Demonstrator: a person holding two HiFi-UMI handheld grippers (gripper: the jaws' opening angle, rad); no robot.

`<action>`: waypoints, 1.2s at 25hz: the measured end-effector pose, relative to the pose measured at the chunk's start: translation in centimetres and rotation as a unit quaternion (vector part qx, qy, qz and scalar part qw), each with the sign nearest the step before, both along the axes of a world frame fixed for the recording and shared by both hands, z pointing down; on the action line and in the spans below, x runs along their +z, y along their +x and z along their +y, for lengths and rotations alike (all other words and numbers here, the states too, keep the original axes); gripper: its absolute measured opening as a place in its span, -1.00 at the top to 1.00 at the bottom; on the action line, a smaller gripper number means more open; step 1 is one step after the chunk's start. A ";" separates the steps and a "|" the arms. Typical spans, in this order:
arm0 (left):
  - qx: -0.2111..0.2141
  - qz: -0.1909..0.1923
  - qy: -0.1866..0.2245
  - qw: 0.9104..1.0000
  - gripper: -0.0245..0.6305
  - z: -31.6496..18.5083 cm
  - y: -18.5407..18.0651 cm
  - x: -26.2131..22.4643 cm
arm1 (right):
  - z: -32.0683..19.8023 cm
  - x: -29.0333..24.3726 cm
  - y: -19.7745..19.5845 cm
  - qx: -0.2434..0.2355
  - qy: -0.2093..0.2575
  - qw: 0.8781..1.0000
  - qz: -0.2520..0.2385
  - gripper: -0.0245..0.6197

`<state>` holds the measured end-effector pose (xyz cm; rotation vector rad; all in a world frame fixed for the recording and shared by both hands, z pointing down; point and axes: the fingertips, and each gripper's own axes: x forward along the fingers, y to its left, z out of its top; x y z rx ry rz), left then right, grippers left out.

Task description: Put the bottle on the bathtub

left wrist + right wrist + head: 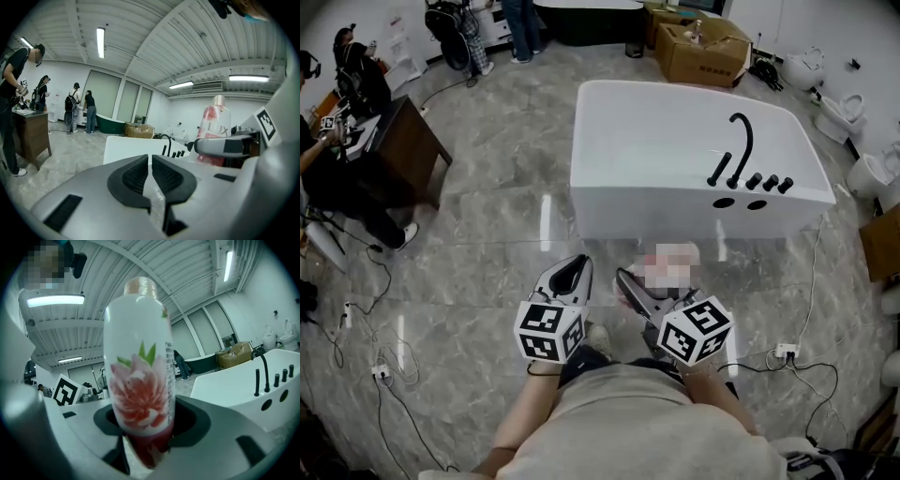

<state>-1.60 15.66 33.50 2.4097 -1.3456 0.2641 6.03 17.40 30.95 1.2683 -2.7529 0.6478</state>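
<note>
A white bottle (140, 380) with a pink flower print and a pale cap stands upright in my right gripper (143, 427), which is shut on its lower part. In the left gripper view the same bottle (213, 131) shows at the right, beside my left gripper (150, 171), whose jaws are shut on nothing. In the head view both grippers, left (572, 274) and right (639, 292), hover over the floor just in front of the white bathtub (609, 202). A black faucet (741, 145) and several black knobs sit on the tub's right ledge.
A dark wooden desk (403, 150) stands at the left with people near it. Cardboard boxes (703, 52) lie behind the tub, and white toilets (839, 112) at the right. Cables (356, 319) and a power strip (785, 352) trail over the marble floor.
</note>
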 end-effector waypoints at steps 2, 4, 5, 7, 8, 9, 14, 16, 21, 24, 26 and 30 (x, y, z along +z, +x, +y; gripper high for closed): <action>0.019 -0.007 0.001 1.000 0.85 -2.5 -0.5 0.0 | -2.5 -0.1 -0.9 0.006 0.001 1.000 0.000 0.21; 0.029 -0.022 0.010 0.999 0.85 -4.5 -1.2 0.0 | -4.5 0.0 -1.6 0.012 -0.003 1.000 0.002 0.21; 0.031 -0.027 0.013 0.999 0.85 -5.4 -1.5 0.0 | -5.4 0.2 -1.9 0.014 -0.006 1.000 0.003 0.21; 0.030 -0.024 0.009 0.999 0.86 -6.9 -1.9 0.3 | -7.0 0.5 -2.1 0.019 -0.011 1.000 0.007 0.21; 0.029 -0.018 0.004 0.999 0.86 -7.5 -2.0 0.5 | -7.7 0.7 -2.1 0.023 -0.012 1.000 0.009 0.21; 0.028 -0.013 0.000 1.000 0.86 -8.1 -2.2 0.8 | -8.4 0.8 -2.1 0.027 -0.013 0.999 0.010 0.21; 0.021 -0.006 -0.023 1.000 0.87 -10.5 -3.0 2.4 | -11.7 1.8 -2.7 0.031 -0.019 0.999 0.021 0.21; 0.014 -0.004 -0.031 0.999 0.87 -11.7 -3.6 3.2 | -13.3 2.3 -3.2 0.023 -0.021 0.999 0.027 0.21; -0.010 -0.002 -0.045 0.999 0.87 -15.4 -4.5 4.6 | -18.0 3.3 -3.5 0.001 -0.027 0.999 0.035 0.21; -0.023 0.002 -0.051 0.998 0.87 -18.1 -4.8 5.3 | -21.5 4.2 -3.7 -0.012 -0.032 0.999 0.042 0.21; -0.035 0.005 -0.059 0.998 0.87 -20.1 -5.0 6.0 | -24.0 4.9 -3.9 -0.024 -0.038 0.998 0.046 0.21; -0.064 0.007 -0.079 0.995 0.87 -24.0 -5.5 7.8 | -28.6 6.4 -4.5 -0.057 -0.051 0.996 0.053 0.21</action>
